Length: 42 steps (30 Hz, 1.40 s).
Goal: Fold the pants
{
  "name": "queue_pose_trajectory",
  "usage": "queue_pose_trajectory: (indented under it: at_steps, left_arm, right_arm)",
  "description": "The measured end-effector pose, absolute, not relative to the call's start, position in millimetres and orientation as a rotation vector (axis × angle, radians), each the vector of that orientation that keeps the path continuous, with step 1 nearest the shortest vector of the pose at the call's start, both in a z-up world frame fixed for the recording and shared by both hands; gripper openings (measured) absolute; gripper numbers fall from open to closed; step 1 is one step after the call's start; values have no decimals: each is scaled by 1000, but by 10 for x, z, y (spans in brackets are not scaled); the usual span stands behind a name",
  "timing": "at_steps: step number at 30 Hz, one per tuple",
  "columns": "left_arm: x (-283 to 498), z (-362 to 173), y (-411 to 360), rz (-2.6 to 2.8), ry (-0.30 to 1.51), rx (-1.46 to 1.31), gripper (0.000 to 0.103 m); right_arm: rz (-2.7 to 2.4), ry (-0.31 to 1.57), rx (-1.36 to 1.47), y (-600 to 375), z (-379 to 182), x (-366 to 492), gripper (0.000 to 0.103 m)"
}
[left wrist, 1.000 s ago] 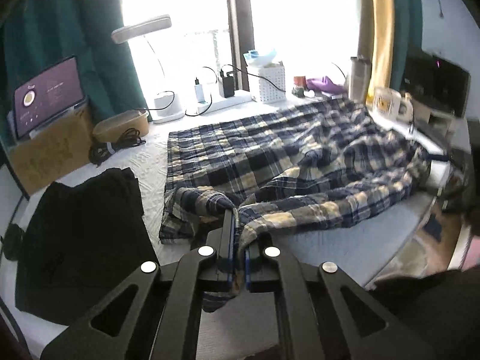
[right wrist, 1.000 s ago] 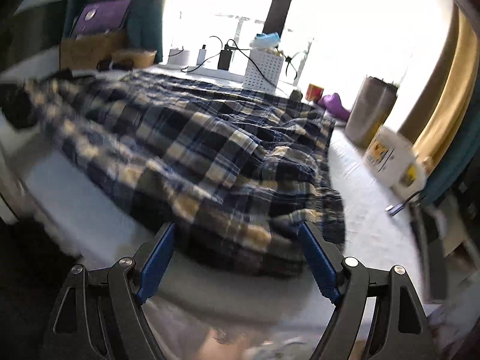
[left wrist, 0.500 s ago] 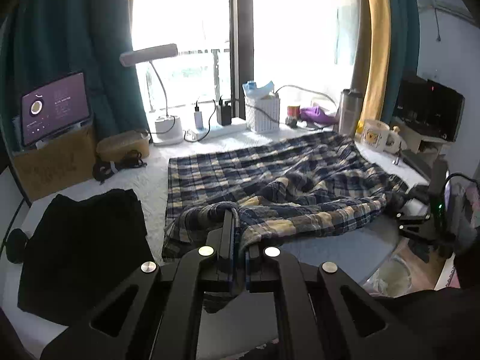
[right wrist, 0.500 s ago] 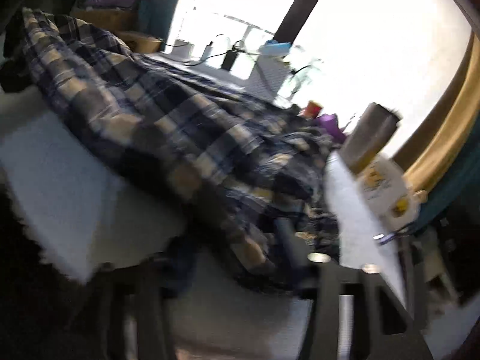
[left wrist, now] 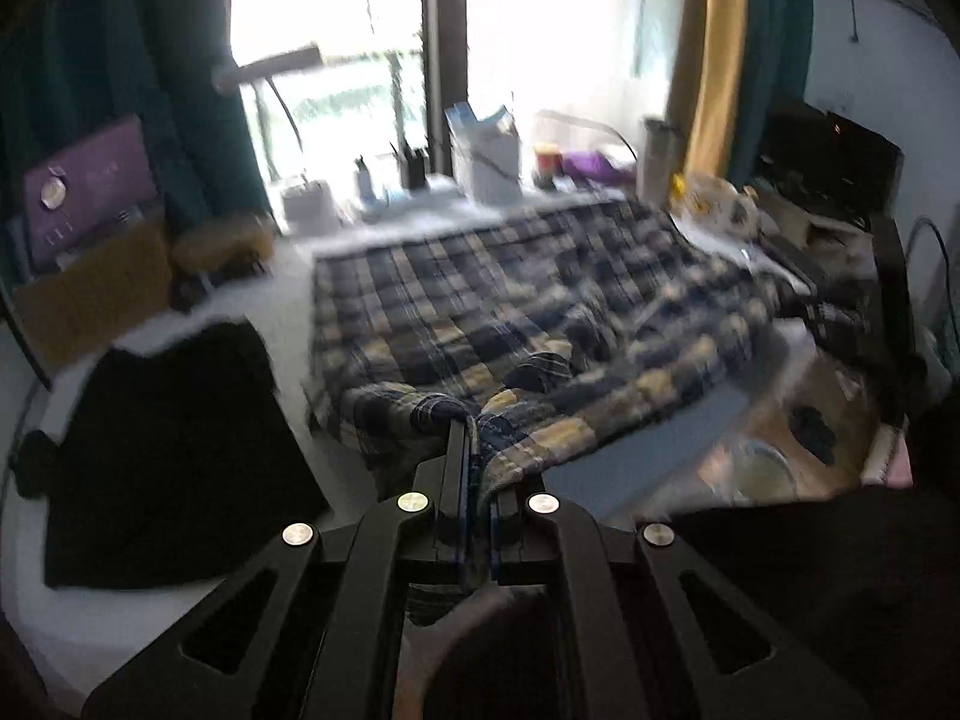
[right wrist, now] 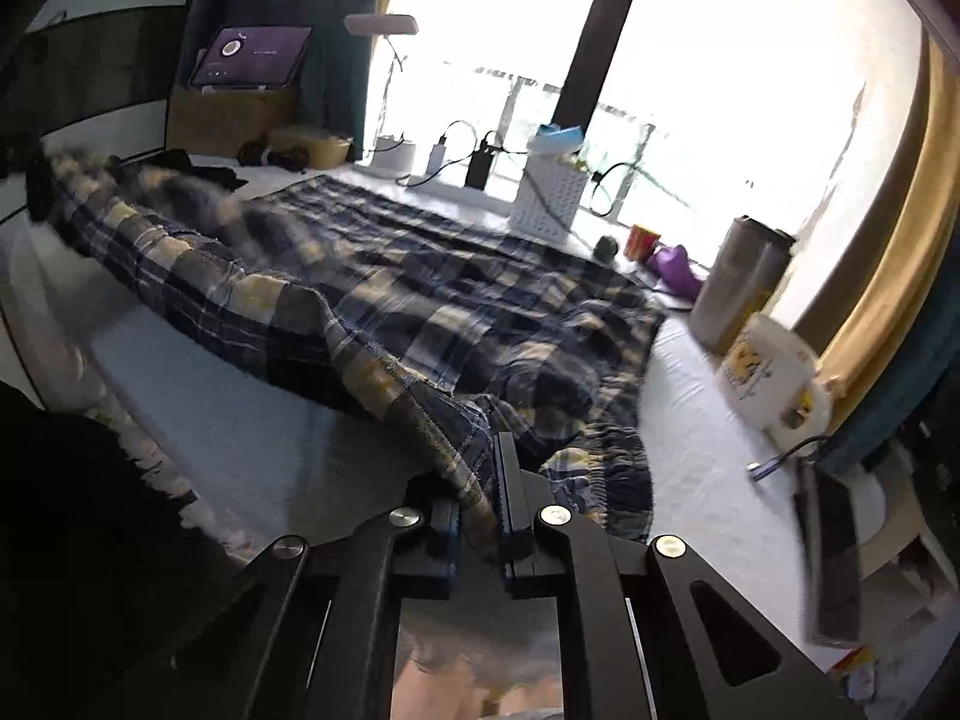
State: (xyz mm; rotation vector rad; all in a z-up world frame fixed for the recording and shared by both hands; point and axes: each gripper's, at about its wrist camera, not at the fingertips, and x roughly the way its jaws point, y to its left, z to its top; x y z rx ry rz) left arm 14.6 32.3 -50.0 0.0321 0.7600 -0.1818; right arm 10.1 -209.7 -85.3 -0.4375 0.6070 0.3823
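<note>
- Lying spread across the white desk [right wrist: 252, 456], from near edge to the far window side: plaid pants [left wrist: 540, 300], rumpled and only partly flattened, with the near edge lifted at both ends.
- Sitting on the left of the desk, apart from the plaid cloth: a dark folded garment [left wrist: 168, 450]; keeping the fold clear of it.
- Pinching the near left edge of the pants: left gripper [left wrist: 474, 480], fingers closed narrow with cloth bunched between them.
- Pinching the near right edge by the gathered waistband: right gripper [right wrist: 480, 516], likewise closed narrow on fabric.
- Judging the step as carrying the near edge over toward the far edge for a first fold; raising both ends evenly and keeping the span between them taut, so no sag or twist forming in the middle.
- Moving slowly, since blur in the left view is suggesting quick motion that could drag the lower layer out of place.
- Watching the mug [right wrist: 774, 378] and steel tumbler [right wrist: 738, 282] at the right edge while swinging the cloth.
- Releasing only once edges are lining up.
</note>
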Motion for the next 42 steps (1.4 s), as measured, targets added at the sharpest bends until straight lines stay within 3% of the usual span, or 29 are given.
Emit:
queue_pose_trajectory:
  at_steps: [6, 19, 42]
  left_arm:
    - [170, -843, 152, -237, 883, 64, 3]
    - [-37, -159, 137, -170, 675, 100, 3]
    - [273, 297, 219, -75, 449, 47, 3]
  right_arm:
    - [361, 620, -442, -2151, -917, 171, 9]
    - [351, 473, -322, -2235, -477, 4, 9]
    - [295, 287, -185, -2320, -20, 230, 9]
